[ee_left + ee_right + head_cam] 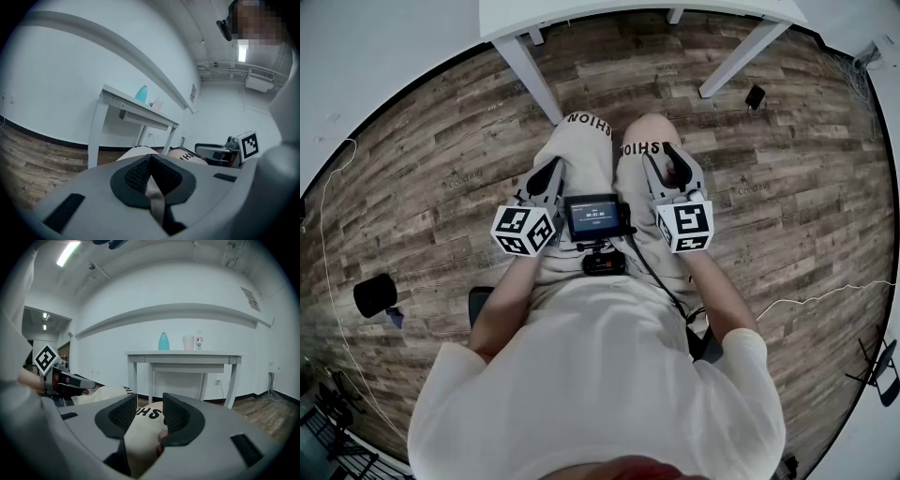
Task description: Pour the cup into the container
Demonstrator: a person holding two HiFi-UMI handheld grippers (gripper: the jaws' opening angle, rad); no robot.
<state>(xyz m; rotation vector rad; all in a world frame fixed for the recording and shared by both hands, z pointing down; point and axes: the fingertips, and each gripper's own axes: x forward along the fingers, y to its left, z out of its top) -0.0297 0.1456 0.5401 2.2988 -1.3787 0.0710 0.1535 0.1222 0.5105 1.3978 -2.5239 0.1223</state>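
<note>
So the person sat on a seat with both tongs resting on their lap, well apart from the desk (187, 355). The floor (422, 178) under them was brown wood.

The left tongs (150, 161) were pressed together at the tips, with nothing in them. In the head view the left tongs (546, 178) lay on the left leg. The right tongs (150, 411) were a little bit apart. Nothing was pinched in them; only the person's knee showed through the gap. In the head view the right tongs (673, 169) lay on the right leg. A small screen (592, 216) sat on the lap between the two tongs.

The cup (188, 342) stood up straight on the desk, near the middle of its top. The container (163, 341) was blue-green and stood near the cup, a bit more toward the left edge as the right gripper view showed it. A small bottle (199, 341) stood just beside the cup on the other side. I could not tell if the bottle and the cup touched.

From the left gripper view, the container (141, 93) and the cup (158, 104) showed small on the white desk (117, 101). From the head view, only the near edge and legs of the desk (581, 14) showed.
</note>
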